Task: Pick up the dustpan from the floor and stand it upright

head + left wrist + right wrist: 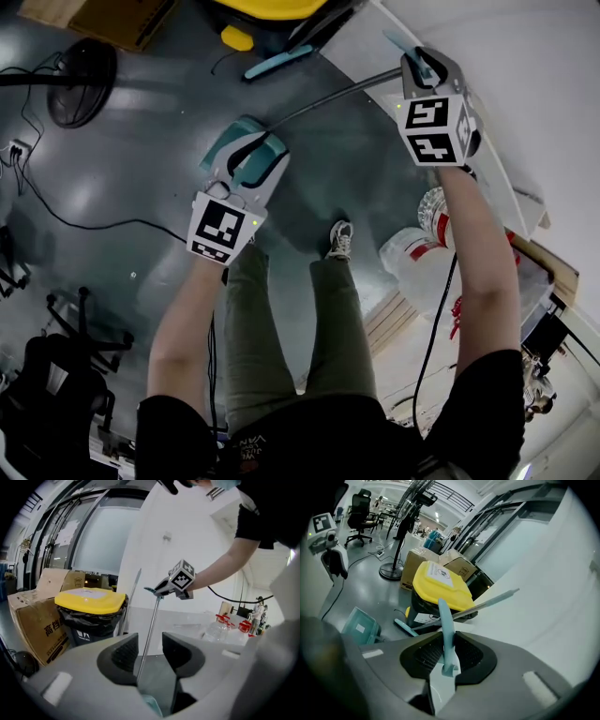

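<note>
The dustpan has a teal pan (223, 142) and a long metal rod (328, 98) ending in a teal grip (446, 625). My right gripper (424, 61) is shut on that grip, high beside the white wall, and the rod slants down from it to the pan. My left gripper (255, 155) hovers just over the pan with its jaws apart. In the left gripper view the rod (149, 634) shows through the gap and a bit of teal pan (151, 706) lies below it. No pad presses on either. The right gripper view shows the pan (358, 625) low at the left.
A black bin with a yellow lid (89, 606) and cardboard boxes (42, 620) stand ahead by the wall. A teal brush (277, 61) lies near the bin. A fan on a stand (80, 80) and cables are at the left, with water bottles (417, 258) at the right.
</note>
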A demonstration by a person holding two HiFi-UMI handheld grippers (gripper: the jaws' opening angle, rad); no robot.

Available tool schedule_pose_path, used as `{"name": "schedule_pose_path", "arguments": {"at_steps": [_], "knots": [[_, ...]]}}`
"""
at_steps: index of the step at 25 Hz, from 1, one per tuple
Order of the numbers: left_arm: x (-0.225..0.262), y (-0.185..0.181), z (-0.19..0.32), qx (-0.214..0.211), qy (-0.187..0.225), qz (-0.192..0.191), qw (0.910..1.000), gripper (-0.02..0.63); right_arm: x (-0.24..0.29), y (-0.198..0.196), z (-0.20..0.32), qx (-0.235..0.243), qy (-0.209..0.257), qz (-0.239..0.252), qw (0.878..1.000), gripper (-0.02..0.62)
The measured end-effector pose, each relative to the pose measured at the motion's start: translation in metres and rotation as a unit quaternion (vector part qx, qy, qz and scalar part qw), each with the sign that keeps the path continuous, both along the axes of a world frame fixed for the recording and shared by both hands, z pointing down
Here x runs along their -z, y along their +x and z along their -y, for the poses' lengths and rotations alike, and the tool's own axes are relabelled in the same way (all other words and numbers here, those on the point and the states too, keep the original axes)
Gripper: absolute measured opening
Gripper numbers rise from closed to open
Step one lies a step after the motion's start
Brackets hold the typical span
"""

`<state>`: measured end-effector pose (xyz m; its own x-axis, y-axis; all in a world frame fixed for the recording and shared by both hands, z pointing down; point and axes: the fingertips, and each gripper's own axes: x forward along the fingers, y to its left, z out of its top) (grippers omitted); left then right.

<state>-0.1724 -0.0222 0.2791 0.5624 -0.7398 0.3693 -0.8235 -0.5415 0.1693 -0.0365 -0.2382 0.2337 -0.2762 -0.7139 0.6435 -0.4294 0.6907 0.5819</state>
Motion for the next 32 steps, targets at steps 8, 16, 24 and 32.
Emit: {"name": "schedule_pose_path", "arguments": {"at_steps": [8,16,24,32], "knots": [[0.022,-0.018,-0.007,0.019,0.014,-0.007,0.9997,0.167,0.037,0.001,0.041,0.014,0.044,-0.055,0.997,0.072],[0.024,-0.025,-0.017,0.038,0.012,-0.018,0.9991,0.167,0.053,0.004,0.065,0.023,0.065,-0.097,0.993,0.072],[0.027,-0.019,-0.016,0.038,0.015,-0.026,0.9988,0.167,0.066,0.017,0.077,0.017,0.087,-0.122,0.989,0.08],[0.026,-0.014,-0.016,0.033,0.002,-0.029,0.999,0.167,0.072,0.015,0.064,0.015,0.105,-0.097,0.99,0.086]]}}
